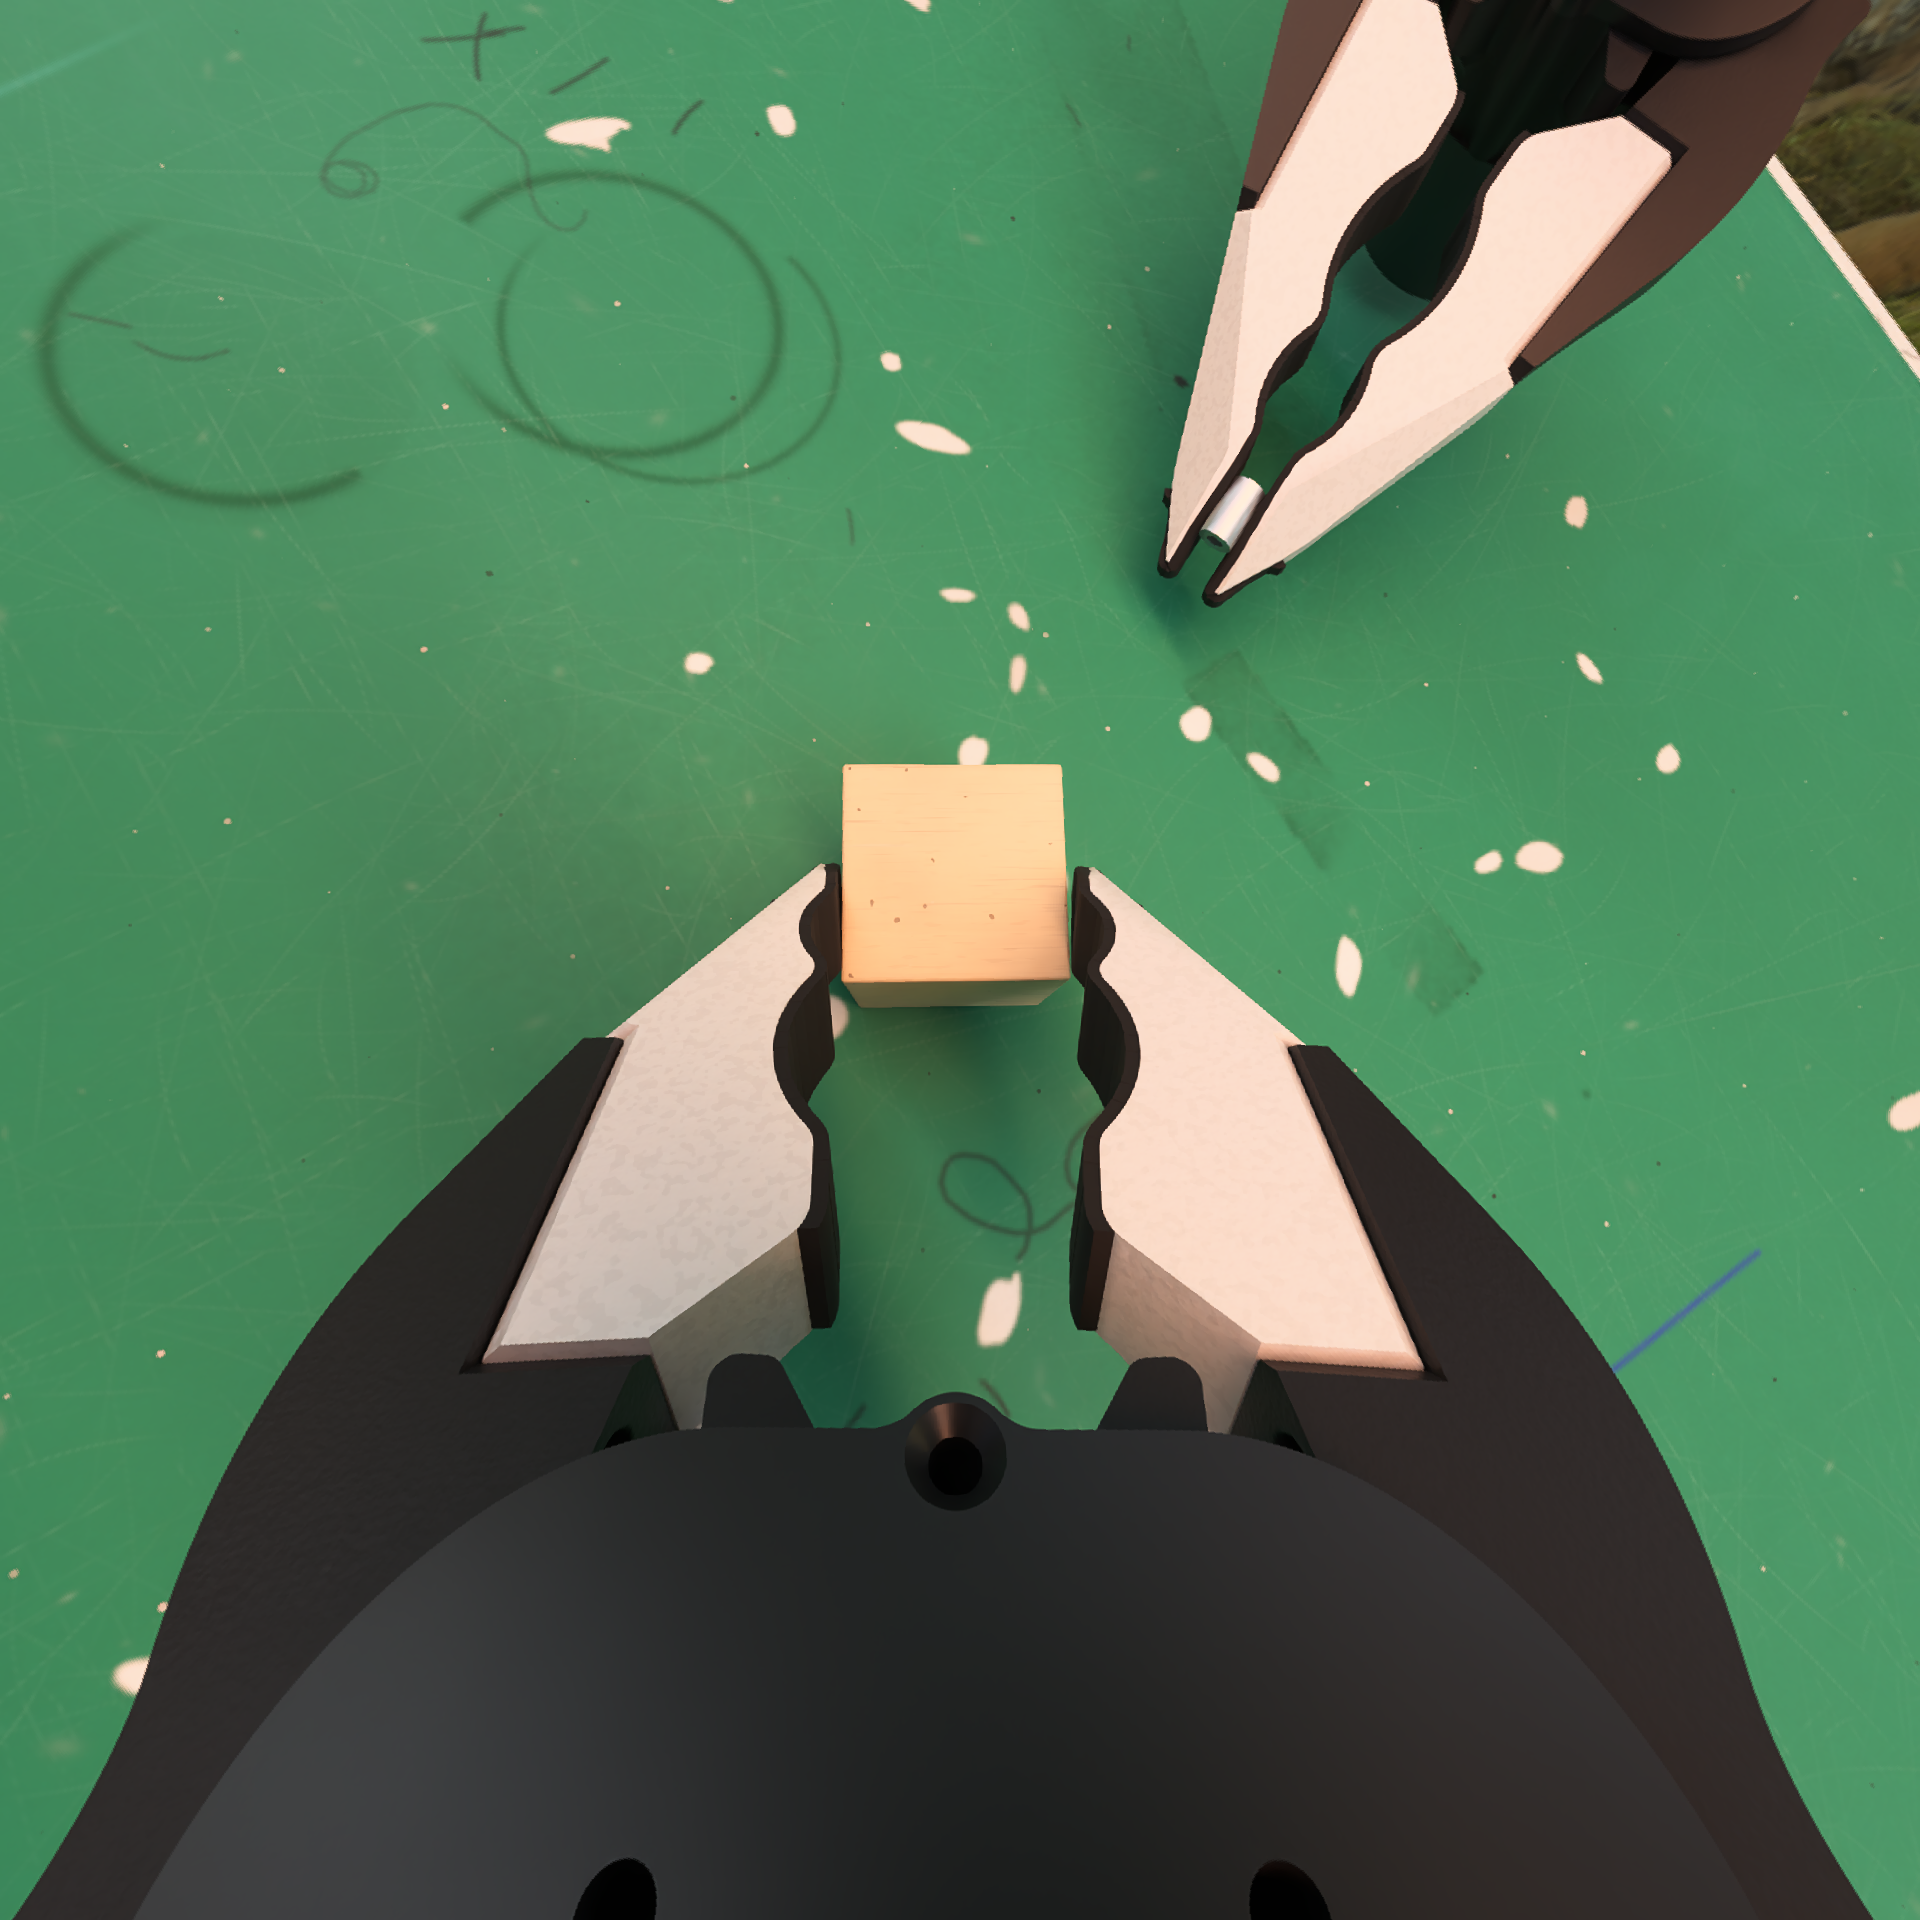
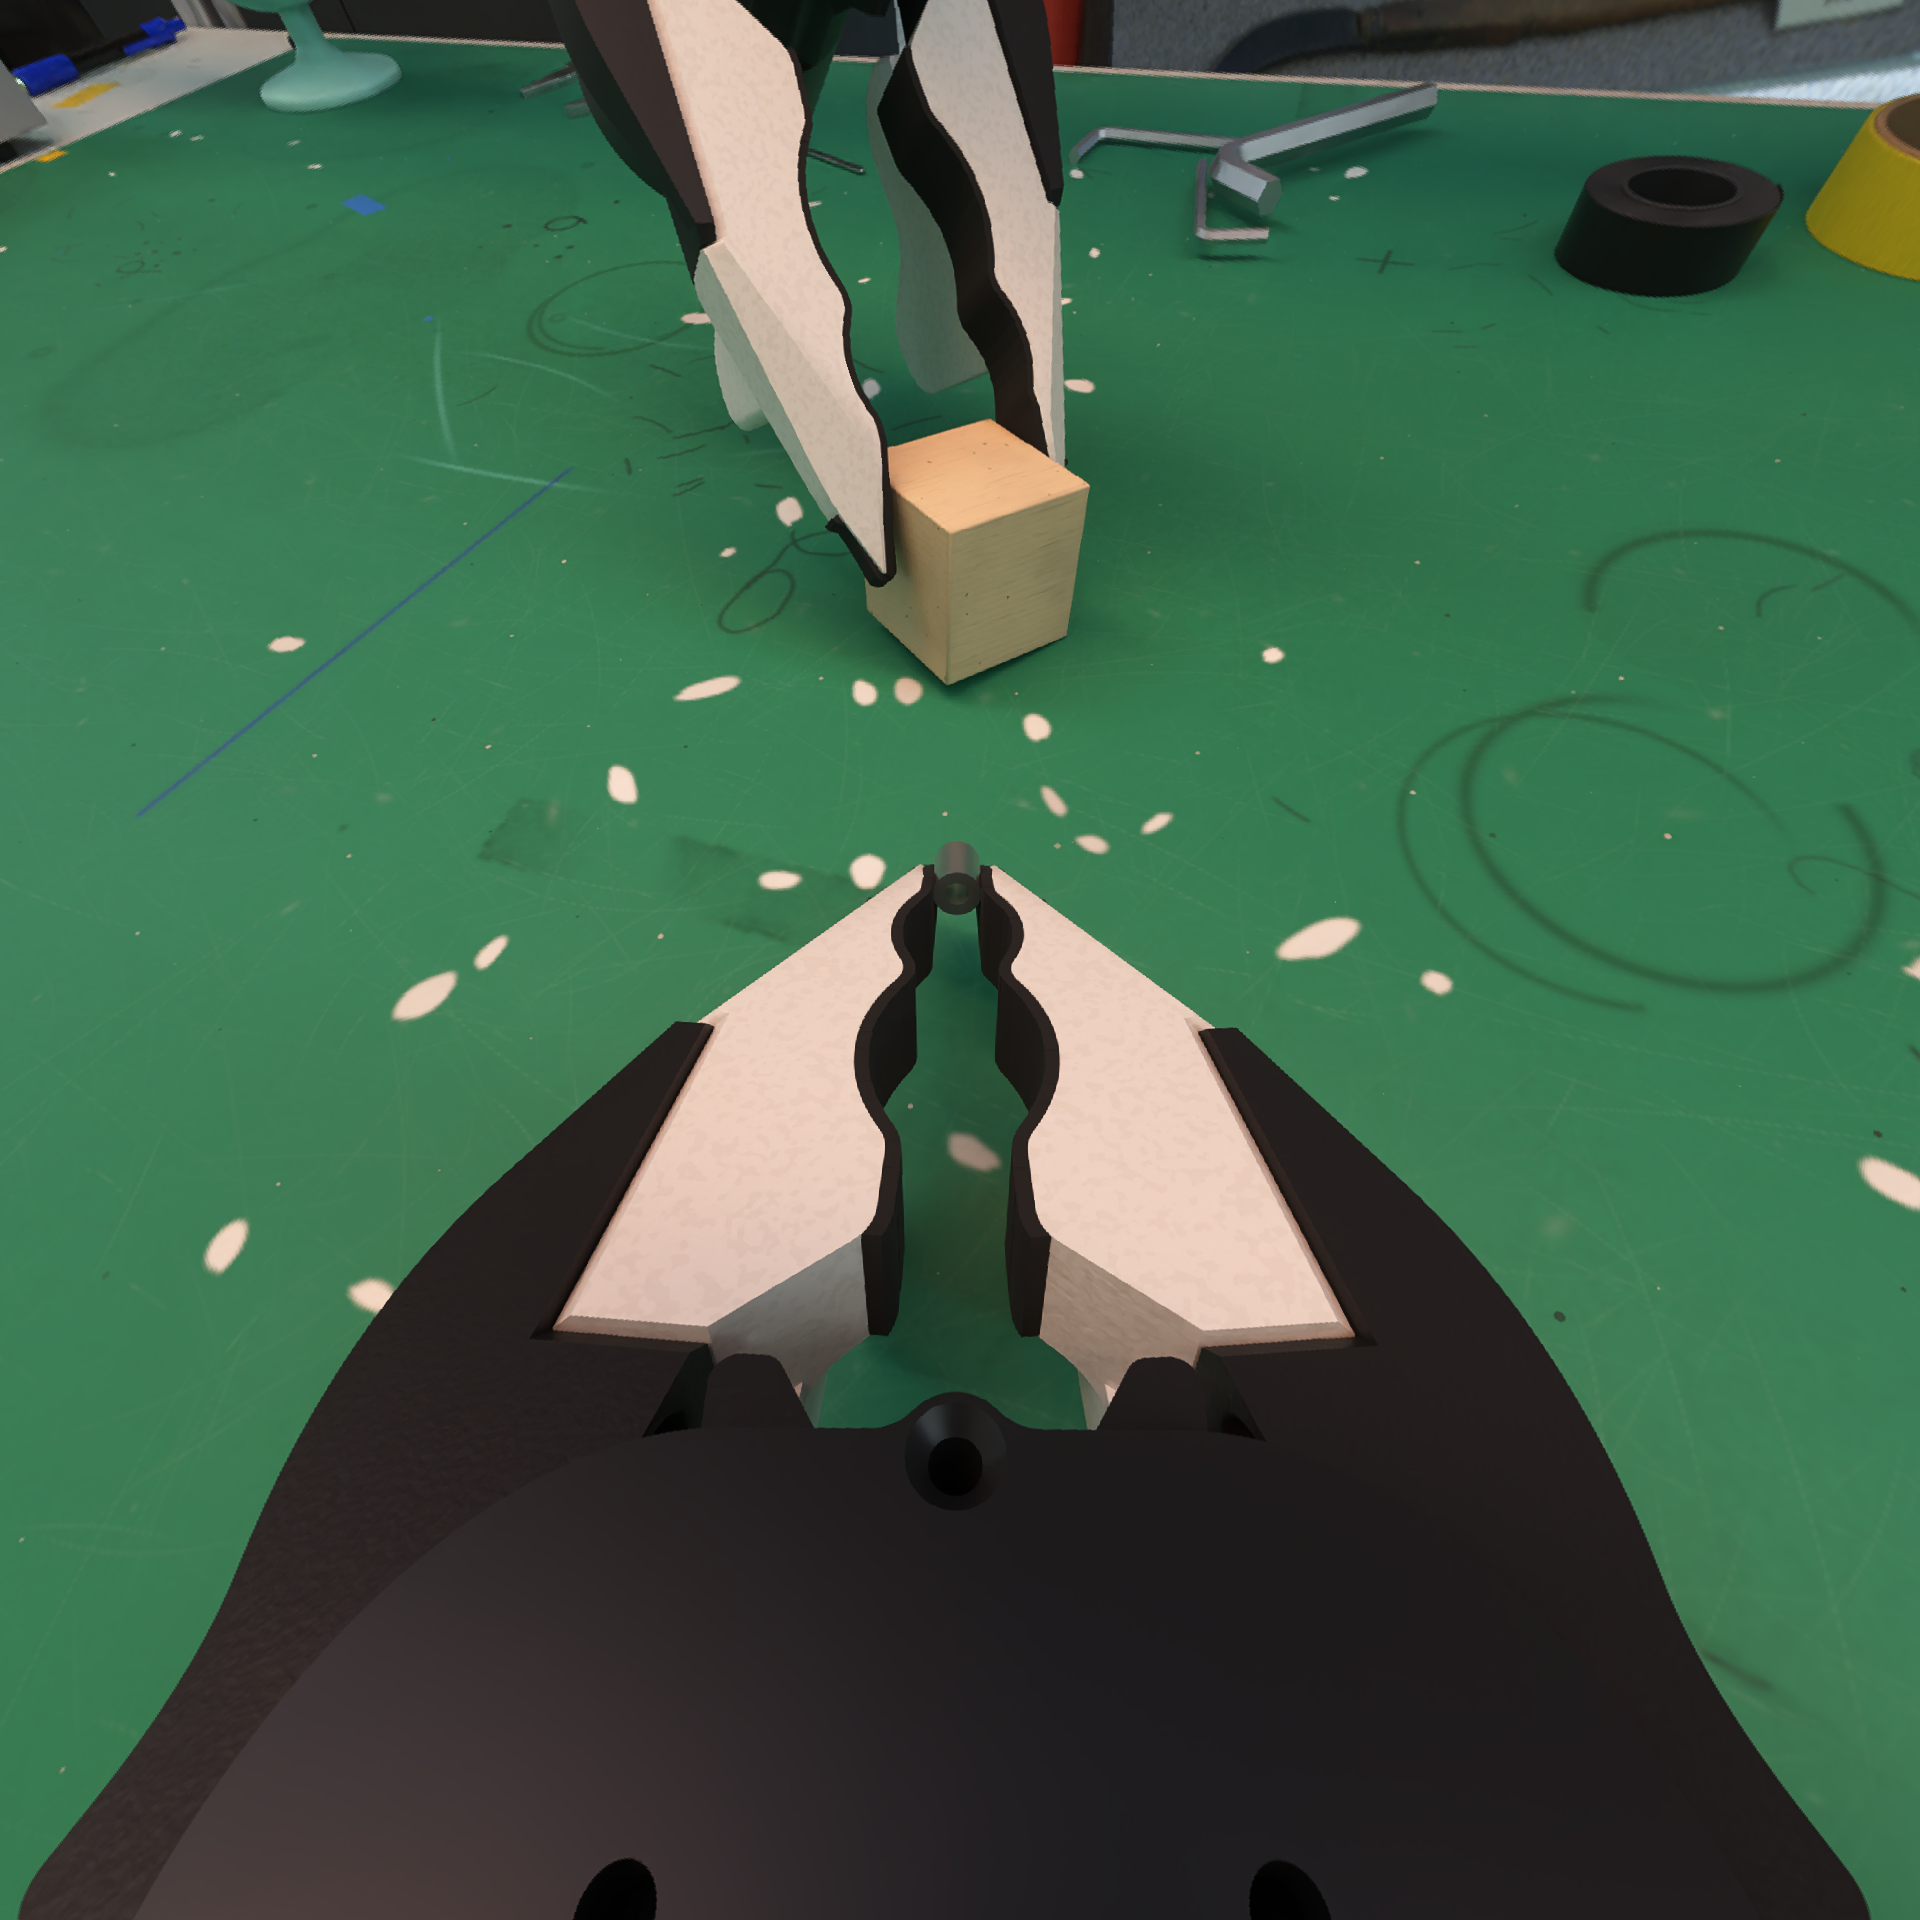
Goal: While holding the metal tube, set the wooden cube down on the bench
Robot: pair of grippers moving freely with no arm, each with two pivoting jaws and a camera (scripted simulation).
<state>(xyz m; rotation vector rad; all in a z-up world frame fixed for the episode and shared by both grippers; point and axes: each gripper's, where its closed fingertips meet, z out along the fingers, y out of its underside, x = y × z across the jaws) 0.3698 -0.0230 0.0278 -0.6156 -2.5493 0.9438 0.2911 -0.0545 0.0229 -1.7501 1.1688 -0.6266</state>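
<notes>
the left claw (image 1: 954,883) comes down steeply over the green bench (image 1: 416,831), and the wooden cube (image 1: 954,878) sits between its fingertips. in the left wrist view a thin dark sliver shows at each side of the cube, so the fingers flank it closely; whether they press on it cannot be told from here. in the right wrist view the cube (image 2: 982,551) looks to rest with its bottom corner on the bench, one finger laid against its left face and the other behind its top.

the right claw (image 2: 956,883) is closed on the metal tube (image 2: 956,878), a short silver cylinder pinched at the very tips. from the left wrist view the tube (image 1: 1231,511) lies across the narrow gap of that claw (image 1: 1195,582), well off to the right and beyond the cube, just above the bench.

at the far side of the bench lie hex keys (image 2: 1278,156), a black tape roll (image 2: 1662,223), a yellow tape roll (image 2: 1870,197) and a pale green stand (image 2: 327,73).
</notes>
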